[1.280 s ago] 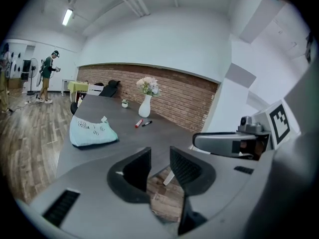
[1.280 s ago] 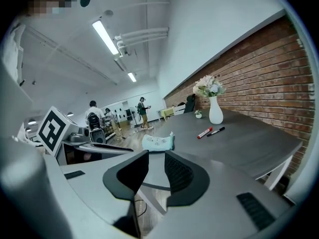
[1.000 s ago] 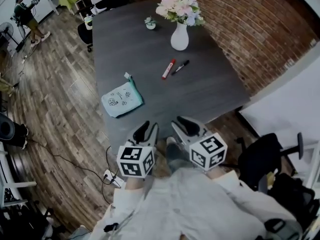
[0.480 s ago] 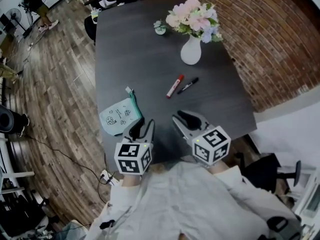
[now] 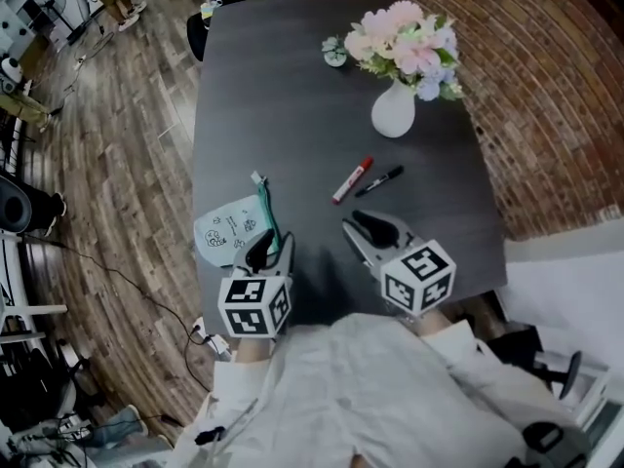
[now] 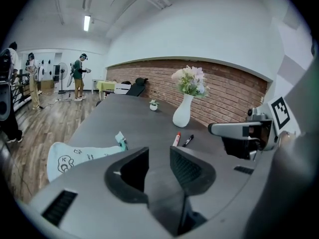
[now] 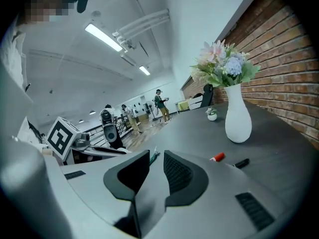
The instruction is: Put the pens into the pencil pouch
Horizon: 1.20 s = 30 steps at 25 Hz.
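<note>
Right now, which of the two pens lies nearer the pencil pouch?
The red-capped marker: it lies between the pencil pouch and the black pen, which is all black.

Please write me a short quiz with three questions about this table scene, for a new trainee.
1. True or false: the red marker pen already lies inside the pale blue fabric pencil pouch.
2. What is between the jaws of the left tool? A nothing; B a pen; C the pouch.
3. How many pens lie on the dark grey table?
Key: 1 false; 2 A; 3 two.
</note>
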Tool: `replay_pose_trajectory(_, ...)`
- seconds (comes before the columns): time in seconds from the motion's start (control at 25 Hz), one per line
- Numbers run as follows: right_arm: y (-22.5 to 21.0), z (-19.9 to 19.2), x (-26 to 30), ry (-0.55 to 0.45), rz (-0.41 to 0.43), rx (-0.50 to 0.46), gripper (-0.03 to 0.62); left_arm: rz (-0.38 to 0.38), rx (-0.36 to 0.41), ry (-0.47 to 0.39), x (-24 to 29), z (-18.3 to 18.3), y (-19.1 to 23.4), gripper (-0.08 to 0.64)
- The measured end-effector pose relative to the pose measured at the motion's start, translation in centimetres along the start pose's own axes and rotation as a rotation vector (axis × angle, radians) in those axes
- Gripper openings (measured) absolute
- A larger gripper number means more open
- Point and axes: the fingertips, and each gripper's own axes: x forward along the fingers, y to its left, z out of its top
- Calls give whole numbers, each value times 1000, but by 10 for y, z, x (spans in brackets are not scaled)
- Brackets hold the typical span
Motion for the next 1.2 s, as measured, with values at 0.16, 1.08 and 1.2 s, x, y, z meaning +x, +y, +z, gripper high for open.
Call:
replay_pose_trajectory(0.16, 2, -10, 1, 19, 17, 27, 87, 25, -11, 18, -3, -8, 2, 115)
replay_pose_trajectory(1.08, 1, -19, 3, 33, 28, 26, 87, 85, -42, 99, 0, -34, 31, 115)
replay_pose_trajectory(1.2, 1, -25, 4, 46, 29, 28, 86, 79, -33, 132, 5, -39, 32, 115)
